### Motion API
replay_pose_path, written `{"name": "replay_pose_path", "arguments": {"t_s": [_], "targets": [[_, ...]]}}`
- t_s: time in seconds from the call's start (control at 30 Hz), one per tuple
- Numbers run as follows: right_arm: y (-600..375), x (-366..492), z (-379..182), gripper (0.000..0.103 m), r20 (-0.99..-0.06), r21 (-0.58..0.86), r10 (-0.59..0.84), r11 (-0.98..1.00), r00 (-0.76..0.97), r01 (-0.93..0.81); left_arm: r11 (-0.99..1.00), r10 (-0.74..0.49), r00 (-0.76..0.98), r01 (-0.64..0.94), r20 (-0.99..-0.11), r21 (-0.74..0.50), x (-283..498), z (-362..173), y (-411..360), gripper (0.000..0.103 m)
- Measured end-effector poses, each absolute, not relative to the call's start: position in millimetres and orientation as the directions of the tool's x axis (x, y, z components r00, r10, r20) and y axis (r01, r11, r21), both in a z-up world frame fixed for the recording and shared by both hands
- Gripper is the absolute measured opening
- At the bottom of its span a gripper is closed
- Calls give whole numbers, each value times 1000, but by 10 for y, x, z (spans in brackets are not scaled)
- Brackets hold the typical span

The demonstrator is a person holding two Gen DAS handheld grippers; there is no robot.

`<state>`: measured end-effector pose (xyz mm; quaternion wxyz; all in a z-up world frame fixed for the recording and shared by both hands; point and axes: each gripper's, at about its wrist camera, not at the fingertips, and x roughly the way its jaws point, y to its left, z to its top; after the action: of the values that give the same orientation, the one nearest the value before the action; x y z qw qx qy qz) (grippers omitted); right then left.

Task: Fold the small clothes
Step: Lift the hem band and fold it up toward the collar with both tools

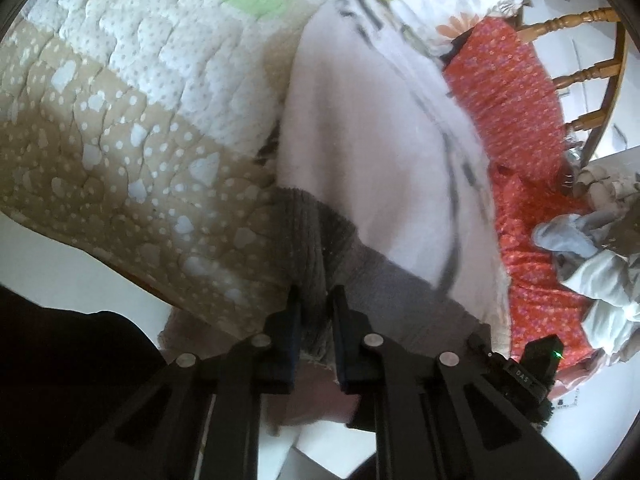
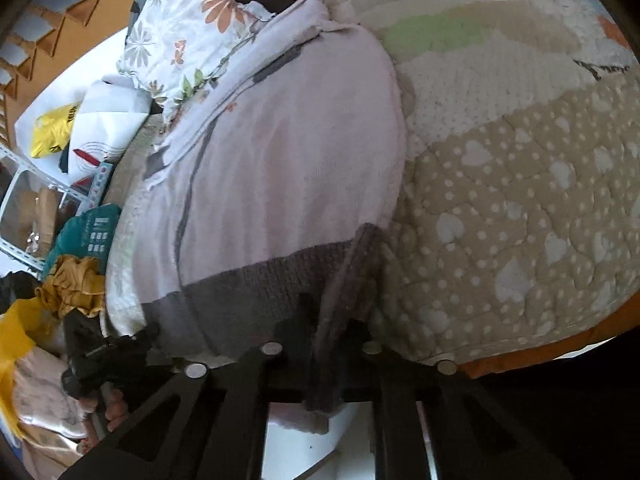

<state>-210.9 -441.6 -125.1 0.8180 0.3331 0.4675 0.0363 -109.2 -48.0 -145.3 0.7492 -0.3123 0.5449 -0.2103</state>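
Observation:
A small pale pink garment with a grey ribbed hem lies stretched over a quilted bedspread. My left gripper is shut on the grey hem at one corner. In the right wrist view the same garment spreads away from me, and my right gripper is shut on a fold of its grey hem. Both grippers hold the hem at the near edge of the bed. The other gripper shows at the lower right of the left wrist view.
A floral pillow and red flowered cloth lie past the garment. A wooden chair stands behind. Crumpled white clothes sit on the red cloth. Bags and clutter crowd the floor beside the bed.

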Motion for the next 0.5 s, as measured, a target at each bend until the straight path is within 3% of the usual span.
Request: {"name": "replay_pose_path", "arguments": {"t_s": [0.27, 0.5], "targets": [[-4554, -1848, -601, 8, -611, 693, 487, 710, 625, 125, 616, -728, 423, 56, -540, -786, -764, -708, -348, 11], [-4786, -760, -60, 7, -554, 700, 445, 706, 703, 104, 666, -652, 543, 74, -530, -743, 684, -58, -575, 8]]}}
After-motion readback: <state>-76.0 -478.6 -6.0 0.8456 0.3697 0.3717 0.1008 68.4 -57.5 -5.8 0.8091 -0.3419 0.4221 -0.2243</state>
